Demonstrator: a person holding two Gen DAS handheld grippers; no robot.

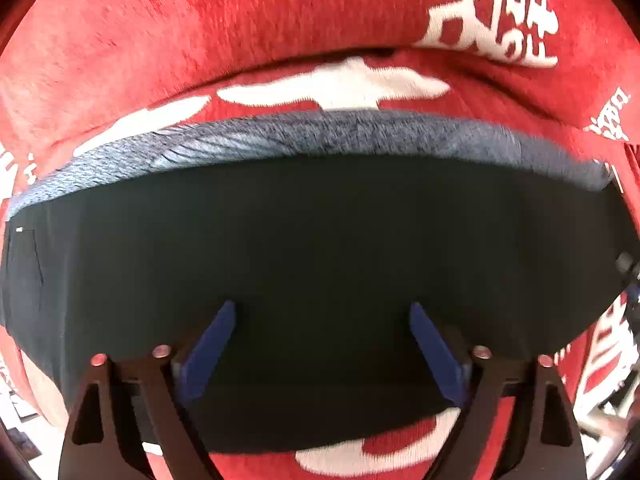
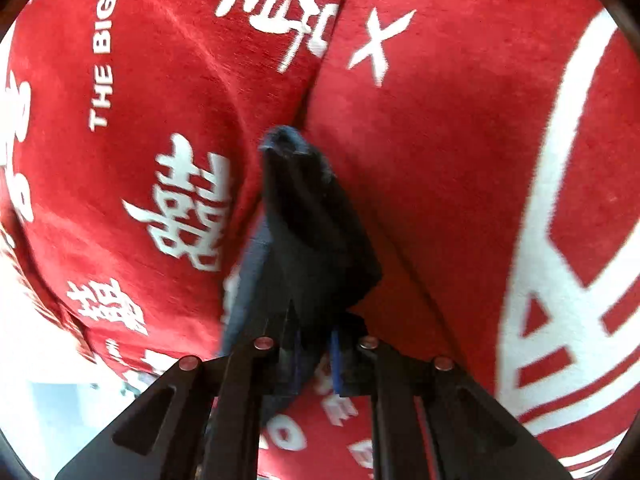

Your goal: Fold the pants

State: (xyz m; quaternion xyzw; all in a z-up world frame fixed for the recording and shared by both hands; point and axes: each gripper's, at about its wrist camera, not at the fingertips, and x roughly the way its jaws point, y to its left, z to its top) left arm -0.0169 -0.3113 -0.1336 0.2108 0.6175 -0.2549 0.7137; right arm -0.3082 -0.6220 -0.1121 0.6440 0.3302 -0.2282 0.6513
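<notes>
Pants (image 1: 320, 264): dark fabric, lying flat as a broad folded band on a red cloth with white print (image 1: 200, 20). In the left wrist view the long axis runs side to side, crosswise to the fingers. A paler grey-blue folded edge (image 1: 280, 136) lies along the far side of the band, beyond the fingertips. The near edge of the band passes under the tool, with red cloth showing below it.

Left gripper (image 1: 322, 308): pointed down over the pants, jaws standing wide apart. Blue pads (image 1: 212, 344) sit to either side of bare dark fabric; nothing pinched between them. Contact of the tips with the fabric: cannot tell.

Right gripper (image 2: 316, 344): jaws drawn nearly together on a bunched end of the pants (image 2: 312, 220). Fabric rises ahead of the fingers into a narrow dark ridge, long axis running away from the tool, its tip at a crease (image 2: 316, 80) in the red cloth.

View differences: the left wrist camera alone shows the full flat width of the band. The right wrist camera alone shows the gathered end and the lettering "THE BIG" (image 2: 102, 68), left of and beyond the ridge.
</notes>
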